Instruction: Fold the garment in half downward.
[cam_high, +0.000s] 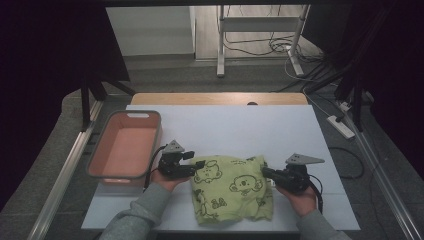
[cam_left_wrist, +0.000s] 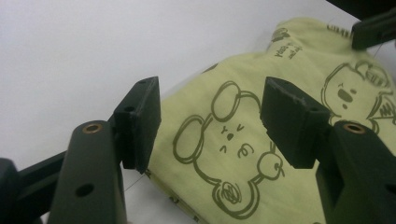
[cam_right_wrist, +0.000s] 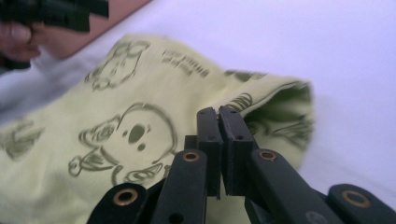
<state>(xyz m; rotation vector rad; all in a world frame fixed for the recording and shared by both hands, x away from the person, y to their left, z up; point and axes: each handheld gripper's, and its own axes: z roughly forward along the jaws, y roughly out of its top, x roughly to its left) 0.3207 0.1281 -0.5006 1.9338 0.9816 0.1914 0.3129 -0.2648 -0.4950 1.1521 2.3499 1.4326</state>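
Note:
A yellow-green cloth (cam_high: 232, 192) printed with cartoon bears lies folded and rumpled on the white table (cam_high: 240, 125), near its front edge. My left gripper (cam_high: 192, 162) sits at the cloth's left edge. Its jaws stand open, the pads (cam_left_wrist: 140, 121) straddling the bear print on the cloth (cam_left_wrist: 224, 154) without pressing on it. My right gripper (cam_high: 265, 173) is at the cloth's right edge. Its jaws (cam_right_wrist: 219, 116) are shut there, pads together at an open fold of the cloth (cam_right_wrist: 116, 135), seemingly pinching a thin layer.
A pink-lined grey bin (cam_high: 97, 150) stands at the table's left, just beyond my left hand. Bare white tabletop stretches behind the cloth. A white stand's legs (cam_high: 220, 60) and cables lie on the floor past the far edge.

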